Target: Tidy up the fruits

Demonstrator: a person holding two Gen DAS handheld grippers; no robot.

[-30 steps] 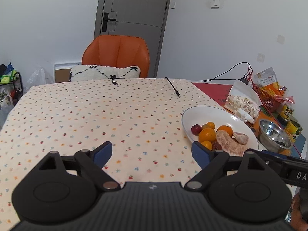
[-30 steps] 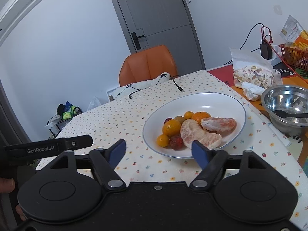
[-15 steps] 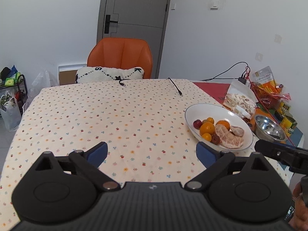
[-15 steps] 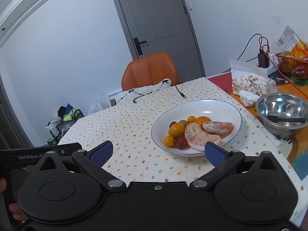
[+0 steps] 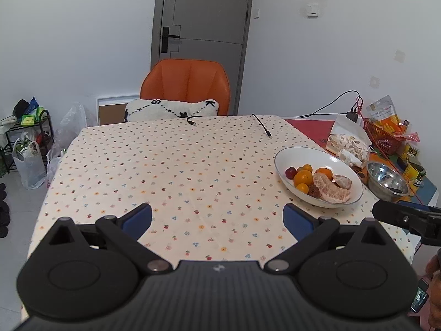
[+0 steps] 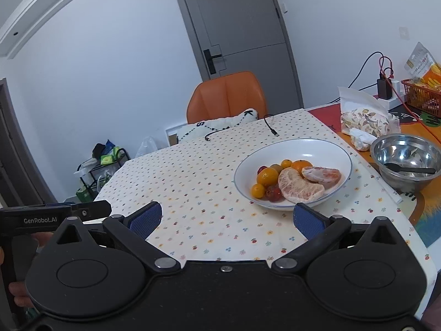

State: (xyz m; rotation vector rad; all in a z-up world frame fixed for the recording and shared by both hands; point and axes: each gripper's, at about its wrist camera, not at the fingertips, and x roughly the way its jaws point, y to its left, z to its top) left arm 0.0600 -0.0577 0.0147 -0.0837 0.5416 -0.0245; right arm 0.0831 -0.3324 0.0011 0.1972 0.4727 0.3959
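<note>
Left gripper [image 5: 217, 216]: nearest item in the left wrist view, held above the near edge of the table; blue-padded fingers [image 5: 137, 217] spread wide apart, nothing between them.

Right gripper [image 6: 227, 219]: nearest in the right wrist view, likewise over the near table edge; fingers [image 6: 308, 220] wide apart and empty. Its right fingertip sits just in front of the plate rim.

Tablecloth [image 5: 171, 165]: cream with small floral dots, covering most of the table.

White plate [image 6: 317, 149]: oval, on the right part of the cloth, holding all the fruit. Contents, clustered on its near half:
- two peeled citrus halves [image 6: 299, 186], largest pieces, nearest the rim;
- several small oranges [image 6: 266, 177] to their left and behind;
- a dark red fruit [image 6: 273, 193] at the near left;
- a second red fruit [image 5: 290, 172] at the far left.

Steel bowl [image 6: 408, 162]: right of the plate, off the cloth, a black utensil lying inside.

Patterned bag [image 6: 363, 120]: beyond the bowl.

Red basket [image 6: 419, 98]: far right, with orange packets.

Black cable [image 5: 261, 125]: lying on the far part of the cloth.

Orange chair [image 5: 186, 91]: at the far side of the table, a white cushion [image 5: 171, 110] on its seat.

Grey door [image 5: 204, 27]: on the back wall, shut.
</note>
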